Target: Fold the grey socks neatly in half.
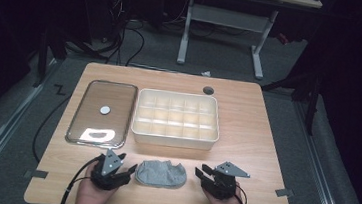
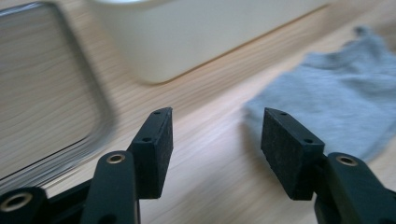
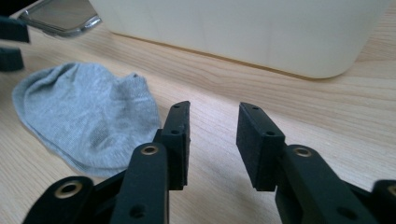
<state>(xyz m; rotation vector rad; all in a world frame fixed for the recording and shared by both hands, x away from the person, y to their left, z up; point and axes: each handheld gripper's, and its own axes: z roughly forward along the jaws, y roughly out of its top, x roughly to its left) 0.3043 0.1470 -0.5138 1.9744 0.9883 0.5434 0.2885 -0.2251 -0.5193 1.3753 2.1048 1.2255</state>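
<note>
Two grippers rest low near the front edge of the table [image 1: 263, 115], one on each side of a grey sock [image 1: 161, 173]. The sock lies crumpled and flat on the wood, near the middle of the front edge, just in front of the white compartment box [image 1: 176, 118]. A clear tray lid [image 1: 102, 113] lies to the left of the box, toward the table's left edge, with a small round disc on it.

Left gripper [image 1: 121, 169] — jaws spread, nothing between the pads. In the left gripper view [image 2: 215, 140] bare wood shows in the gap, and the sock [image 2: 336, 102] sits just beyond the right-hand jaw, not touched.

Right gripper [image 1: 203, 173] — jaws parted, pads also empty. In the right gripper view [image 3: 212, 140] the sock [image 3: 88, 112] lies beside the left-hand jaw, apart from it; the box wall [image 3: 233, 28] stands behind.

Step in hand, as judged: the approach to the sock, before any grasp. Neither gripper has contact yet.

Next move, judged — each gripper needs to close in sideways on its own end of the sock, tips low against the wood, so that a pad slides under or pinches a fold of the fabric. Thin cloth lying flat gives little to bite on; a grip on a raised wrinkle or on the cuff edge seems the safer choice. The box compartments look empty and ready.
</note>
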